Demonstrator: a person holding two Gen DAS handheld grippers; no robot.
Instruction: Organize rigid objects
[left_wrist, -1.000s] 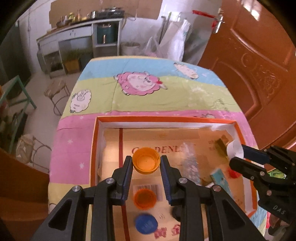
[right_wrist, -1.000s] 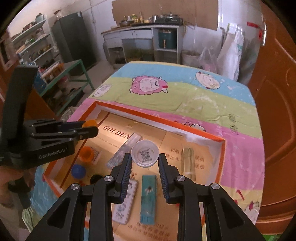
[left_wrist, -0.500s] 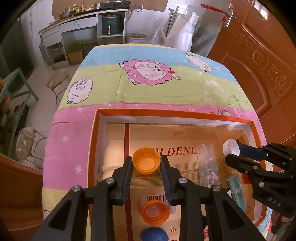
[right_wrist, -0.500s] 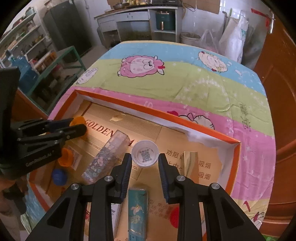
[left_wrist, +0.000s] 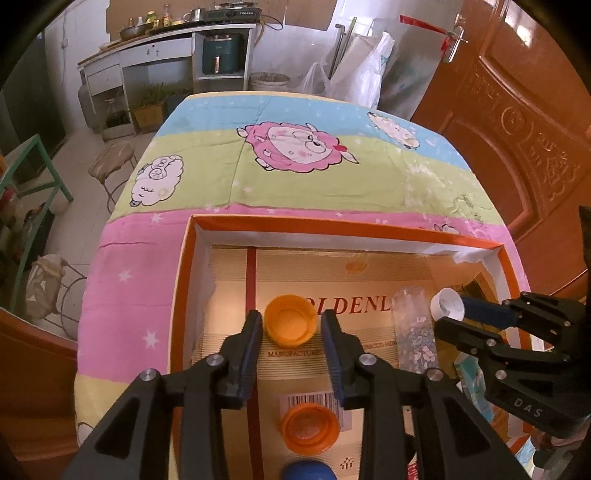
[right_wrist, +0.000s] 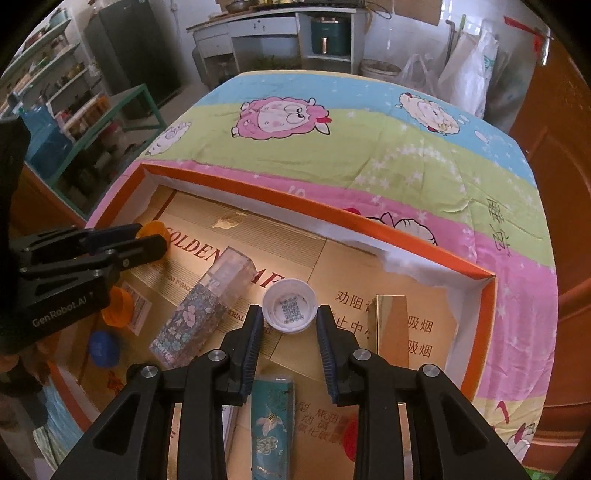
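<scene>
both my grippers have sunk lower into the orange-rimmed box (left_wrist: 343, 230) since a second ago, and the cartoon-sheep cloth (left_wrist: 295, 177) fills more of each view. on the left, my left gripper (left_wrist: 291, 332) is opening its jaws, so the orange cap (left_wrist: 291, 320) sits between the pads with gaps showing on both sides. a second orange cap (left_wrist: 309, 428) and a blue cap (left_wrist: 308, 474) lie nearer me. to the right, my right gripper (right_wrist: 289, 325) pinches the white cap (right_wrist: 289, 310) above the cardboard floor, between a floral bottle (right_wrist: 207, 306) and a gold box (right_wrist: 392, 332).
</scene>
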